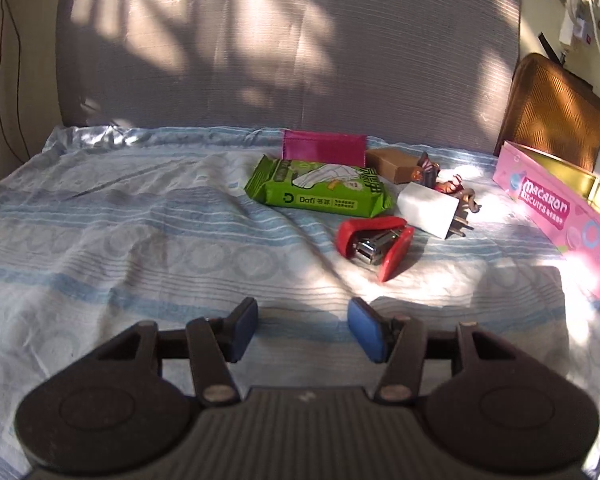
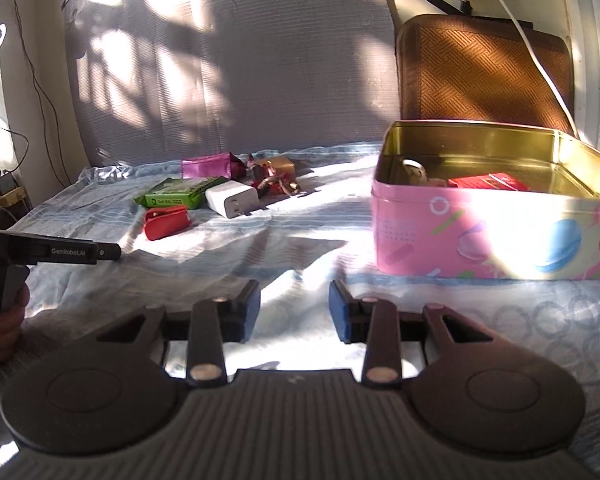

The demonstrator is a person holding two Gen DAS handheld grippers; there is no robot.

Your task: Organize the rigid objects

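A red stapler, a white plug charger, a green wipes pack, a magenta pouch, a brown box and small figurines lie on the striped bedsheet. A pink biscuit tin stands open at the right, holding a red box and a metal item. My left gripper is open and empty, short of the stapler. My right gripper is open and empty, left of the tin.
A grey padded headboard backs the bed. A brown woven cushion leans behind the tin, with a white cable over it. The left gripper's body and the hand on it show at the right wrist view's left edge.
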